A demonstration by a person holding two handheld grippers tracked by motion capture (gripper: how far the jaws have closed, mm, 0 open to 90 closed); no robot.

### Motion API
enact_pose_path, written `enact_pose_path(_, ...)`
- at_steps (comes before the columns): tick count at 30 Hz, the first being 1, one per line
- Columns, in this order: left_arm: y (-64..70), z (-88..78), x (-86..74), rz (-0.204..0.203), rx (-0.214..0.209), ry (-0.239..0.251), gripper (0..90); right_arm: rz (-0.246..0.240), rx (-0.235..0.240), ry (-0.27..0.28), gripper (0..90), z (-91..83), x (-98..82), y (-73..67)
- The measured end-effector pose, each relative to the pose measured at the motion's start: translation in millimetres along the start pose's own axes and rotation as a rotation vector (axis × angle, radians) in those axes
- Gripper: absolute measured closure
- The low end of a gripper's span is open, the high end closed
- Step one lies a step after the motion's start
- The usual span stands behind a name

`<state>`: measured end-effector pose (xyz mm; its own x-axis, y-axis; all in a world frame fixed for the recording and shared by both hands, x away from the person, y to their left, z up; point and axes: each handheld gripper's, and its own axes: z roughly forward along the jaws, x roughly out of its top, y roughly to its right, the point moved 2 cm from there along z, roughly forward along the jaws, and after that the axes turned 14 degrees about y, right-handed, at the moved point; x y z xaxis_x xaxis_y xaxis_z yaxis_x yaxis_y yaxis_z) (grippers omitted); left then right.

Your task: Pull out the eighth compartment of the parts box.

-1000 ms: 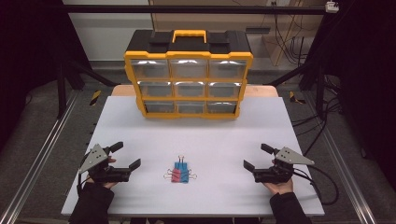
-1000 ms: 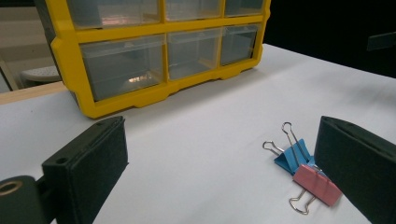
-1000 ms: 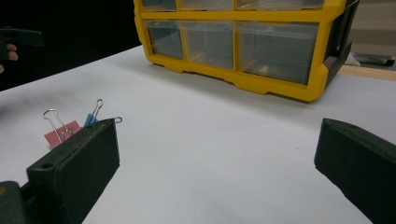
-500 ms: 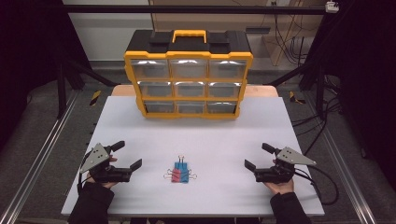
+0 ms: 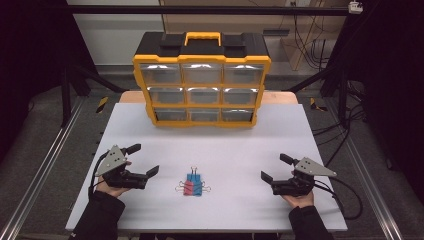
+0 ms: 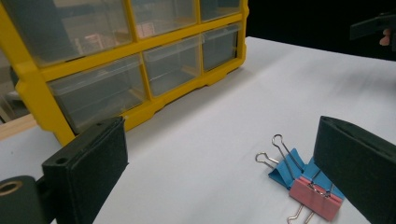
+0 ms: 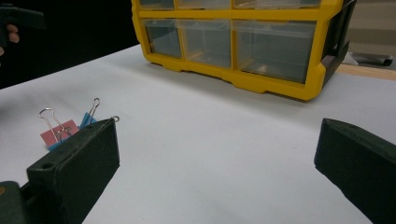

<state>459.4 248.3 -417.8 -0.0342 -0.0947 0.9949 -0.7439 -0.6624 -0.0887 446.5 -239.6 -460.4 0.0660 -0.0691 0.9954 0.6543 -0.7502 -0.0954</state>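
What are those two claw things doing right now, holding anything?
Left gripper: open, holding nothing, resting left of the binder clips.
Right gripper: open, holding nothing, resting right of the clips.

In my left gripper view, my own black jaw covers part of the blue binder clips (image 6: 286,169), and the pink clip (image 6: 315,199) runs off the bottom edge. In my right gripper view, my jaw hides the lower part of the clips. The drawer cabinet (image 6: 116,70) is cropped in both views, its drawers' contents too blurred to tell.
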Motion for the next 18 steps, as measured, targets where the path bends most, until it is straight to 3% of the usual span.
enact_pose_path(7, 4.6, 25.6, 13.4, 0.087, -0.041, -0.043, 2.9, -0.010, 0.006, 0.002, 0.5, 0.5, -0.5, 0.5)
enact_pose_path(18, 3.7, 54.0, 19.5, 0.165, -0.067, -0.110, 2.9, 0.005, 0.004, -0.002, 0.5, 0.5, -0.7, -0.8)
